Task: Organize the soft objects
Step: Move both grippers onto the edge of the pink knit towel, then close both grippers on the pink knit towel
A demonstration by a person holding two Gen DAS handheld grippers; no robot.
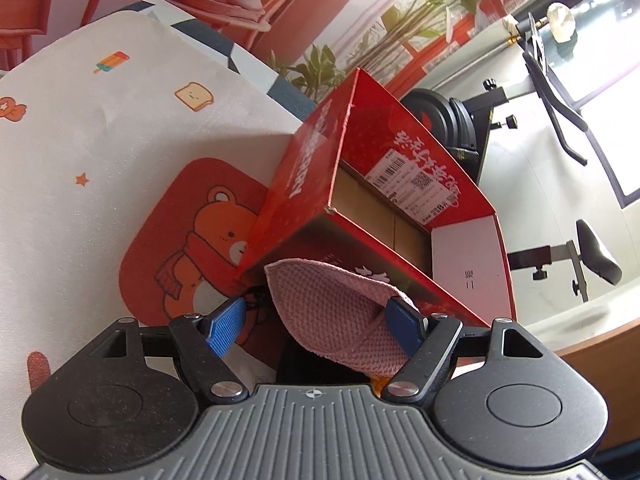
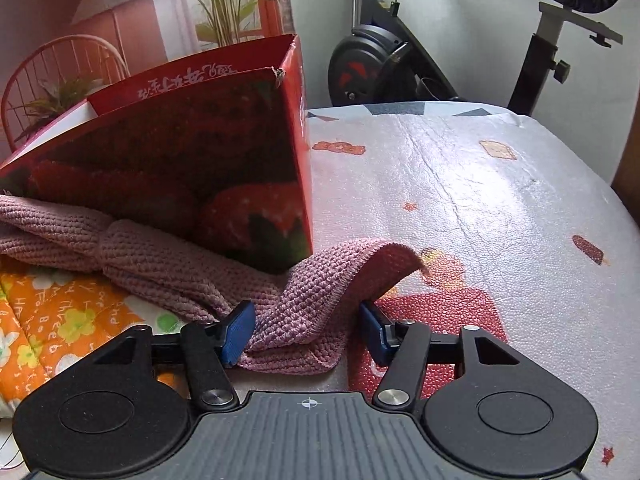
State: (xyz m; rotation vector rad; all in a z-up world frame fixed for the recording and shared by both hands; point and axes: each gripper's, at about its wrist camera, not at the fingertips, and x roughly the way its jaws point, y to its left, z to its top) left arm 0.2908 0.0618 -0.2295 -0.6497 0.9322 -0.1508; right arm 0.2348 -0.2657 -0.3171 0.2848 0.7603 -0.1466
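Note:
A pink knitted cloth (image 1: 332,312) lies against the foot of a red strawberry-print box (image 1: 304,184) whose open top shows bare cardboard inside. My left gripper (image 1: 314,328) stands open around the cloth, which drapes over the right finger (image 1: 404,328) and stays clear of the left pad (image 1: 224,328). In the right wrist view the same pink cloth (image 2: 180,264) trails along the red box (image 2: 180,152) and bunches between the jaws of my right gripper (image 2: 306,332). It touches the left pad (image 2: 238,332), a narrow gap shows before the right pad (image 2: 374,332), so that gripper is open.
An orange floral fabric (image 2: 60,320) lies left of the pink cloth. The white foam table cover (image 2: 480,184) carries a red bear print (image 1: 192,248). An exercise bike (image 2: 380,68) stands behind the table. The table's edge (image 2: 600,184) runs along the right.

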